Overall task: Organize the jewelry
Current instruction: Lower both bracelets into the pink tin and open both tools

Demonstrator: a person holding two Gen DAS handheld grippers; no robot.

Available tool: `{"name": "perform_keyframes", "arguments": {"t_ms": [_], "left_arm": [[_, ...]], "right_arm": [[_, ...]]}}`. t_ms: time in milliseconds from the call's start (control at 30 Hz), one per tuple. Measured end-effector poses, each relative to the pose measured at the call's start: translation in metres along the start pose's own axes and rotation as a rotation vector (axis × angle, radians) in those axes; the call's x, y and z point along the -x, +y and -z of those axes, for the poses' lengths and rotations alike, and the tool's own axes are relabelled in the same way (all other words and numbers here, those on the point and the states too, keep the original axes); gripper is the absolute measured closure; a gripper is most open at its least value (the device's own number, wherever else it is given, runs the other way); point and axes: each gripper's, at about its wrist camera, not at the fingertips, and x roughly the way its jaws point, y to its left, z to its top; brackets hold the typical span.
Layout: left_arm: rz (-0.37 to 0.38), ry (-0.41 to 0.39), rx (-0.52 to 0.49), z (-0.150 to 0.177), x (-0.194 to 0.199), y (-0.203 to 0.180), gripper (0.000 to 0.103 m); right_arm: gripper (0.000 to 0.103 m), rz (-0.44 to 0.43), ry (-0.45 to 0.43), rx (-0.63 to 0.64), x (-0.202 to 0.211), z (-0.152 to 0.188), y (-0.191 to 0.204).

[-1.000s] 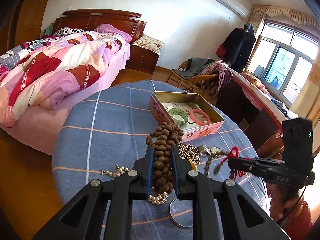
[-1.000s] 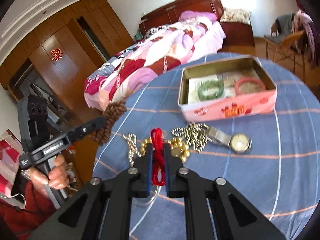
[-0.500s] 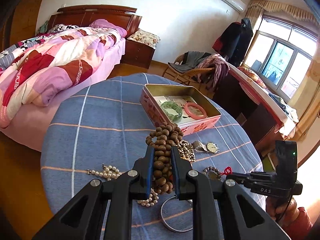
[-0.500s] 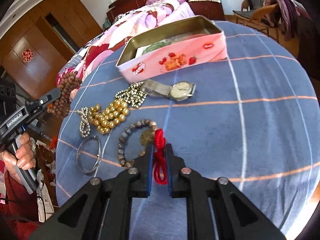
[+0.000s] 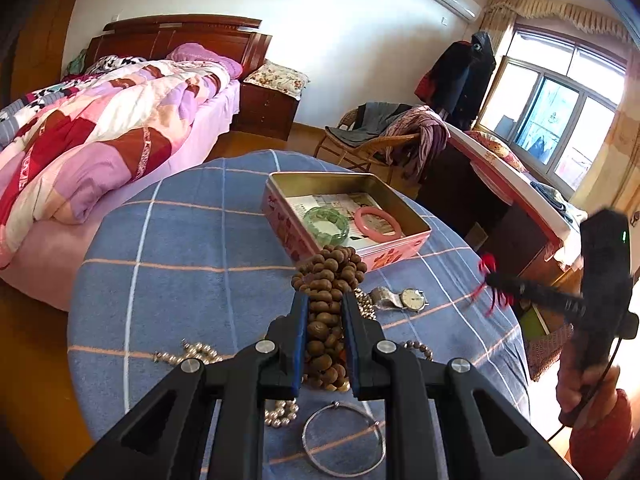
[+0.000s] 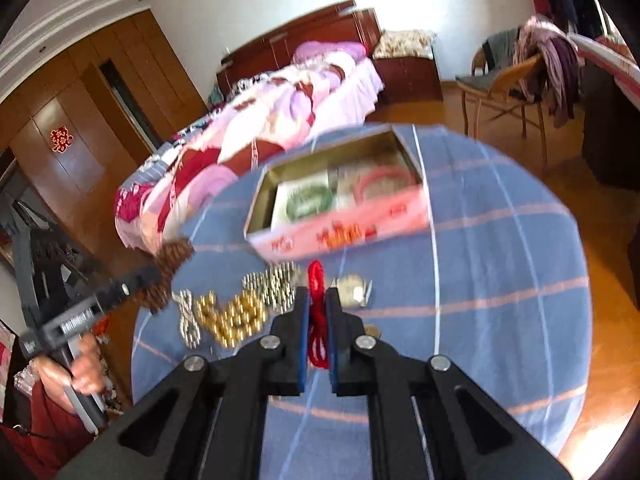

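My left gripper (image 5: 324, 300) is shut on a bunch of brown wooden beads (image 5: 328, 268), held above the blue checked tablecloth (image 5: 180, 240). In the right wrist view the same beads (image 6: 170, 264) show at the left. My right gripper (image 6: 317, 296) is shut on a red cord (image 6: 316, 280), which also hangs in the air at the right of the left wrist view (image 5: 490, 276). Beyond both stands an open pink tin (image 5: 320, 178) (image 6: 340, 232). A green bangle (image 5: 326, 220) and a pink bangle (image 5: 378, 222) lie inside it.
On the cloth lie a wristwatch (image 5: 400, 299), a thin silver bangle (image 5: 344, 438), a pearl strand (image 5: 192, 354), gold beads (image 6: 234, 318) and a silver bead chain (image 6: 276, 284). A bed (image 5: 100, 128) stands at the left, a chair with clothes (image 5: 384, 136) behind.
My right gripper has risen off the cloth with the red cord and now faces the tin. The left gripper holds the brown beads almost where it was.
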Motion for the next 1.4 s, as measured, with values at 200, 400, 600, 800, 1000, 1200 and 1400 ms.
{"name": "perform_keyframes", "arguments": {"t_ms": [200,400,600,800,1000,1200,1400], "left_arm": [[0.022,-0.03,-0.025,-0.023,-0.016,-0.014,0.087],[0.016,-0.048,-0.065,-0.051,-0.053,-0.028,0.087],[-0.031,-0.006,-0.103,-0.066,-0.1,-0.034,0.087],[-0.067,0.056,-0.106,-0.071,-0.138,-0.033,0.087],[-0.109,0.105,-0.123,-0.068,-0.156,-0.035,0.086],[-0.114,0.075,-0.104,-0.07,-0.138,-0.036,0.043],[-0.157,0.063,-0.147,-0.055,-0.104,-0.033,0.043]], "right_arm": [[0.092,0.003,-0.091,0.023,-0.007,-0.043,0.007],[0.092,0.007,-0.155,0.012,-0.032,-0.079,0.005],[0.092,0.003,-0.106,-0.067,-0.082,-0.087,-0.02],[0.091,0.026,-0.048,-0.079,-0.114,-0.087,-0.032],[0.061,0.039,-0.035,-0.109,-0.118,-0.083,-0.045],[0.056,0.084,-0.091,-0.108,-0.087,-0.077,-0.04],[0.056,0.137,-0.091,-0.13,-0.062,-0.051,-0.041]]}}
